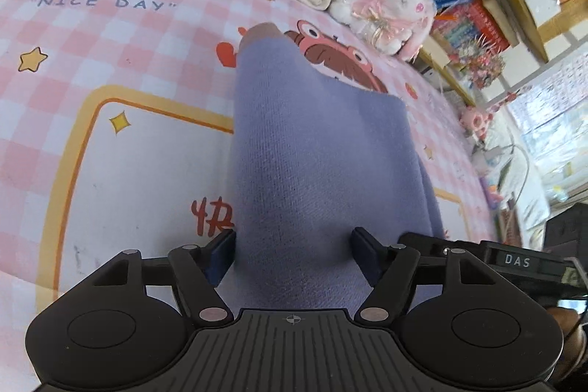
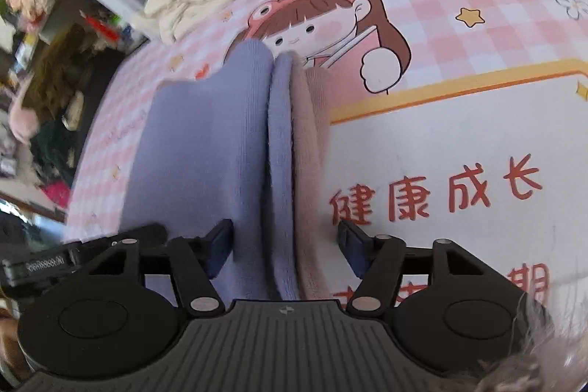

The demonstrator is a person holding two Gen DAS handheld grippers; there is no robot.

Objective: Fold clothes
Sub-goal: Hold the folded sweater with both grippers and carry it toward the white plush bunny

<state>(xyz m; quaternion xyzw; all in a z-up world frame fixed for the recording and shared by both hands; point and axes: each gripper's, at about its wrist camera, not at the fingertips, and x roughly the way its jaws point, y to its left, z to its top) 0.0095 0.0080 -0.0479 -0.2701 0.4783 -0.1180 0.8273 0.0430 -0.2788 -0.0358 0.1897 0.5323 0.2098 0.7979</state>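
left wrist view: my left gripper [image 1: 294,245] has its fingers apart, lavender garment [image 1: 312,153] running between them over the pink checked desk mat [image 1: 110,43]. right gripper [image 2: 284,241] likewise spread around stacked lavender and beige layers. i judge both should close squarely on every layer, then lift level to keep edges aligned.
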